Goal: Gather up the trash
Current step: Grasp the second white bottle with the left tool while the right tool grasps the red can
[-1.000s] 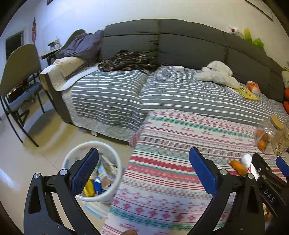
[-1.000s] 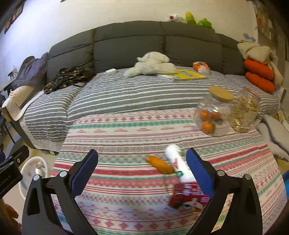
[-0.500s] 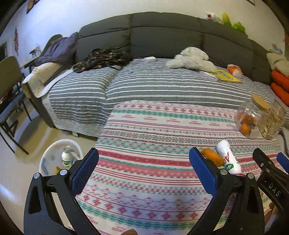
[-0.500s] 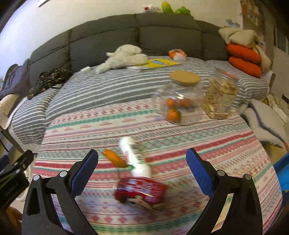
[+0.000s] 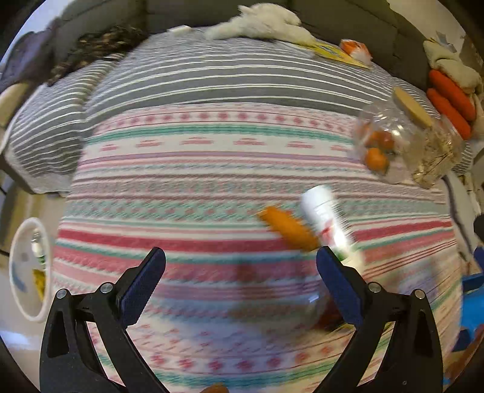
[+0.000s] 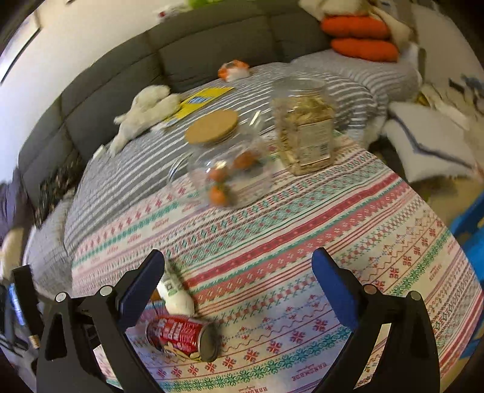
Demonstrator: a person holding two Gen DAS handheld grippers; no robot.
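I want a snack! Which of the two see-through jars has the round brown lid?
The rounder glass jar with orange fruit inside has the cork lid. The taller jar beside it shows no such lid.

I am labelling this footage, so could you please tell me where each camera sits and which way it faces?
Left wrist: on the left gripper, low over the table, facing the sofa; its two open fingers show; the bin stands at far left.
Right wrist: on the right gripper, above the table, facing the sofa's right end; its open fingers show, with the red can lying near the left one.
Shared: white bottle, corked jar, white plush.
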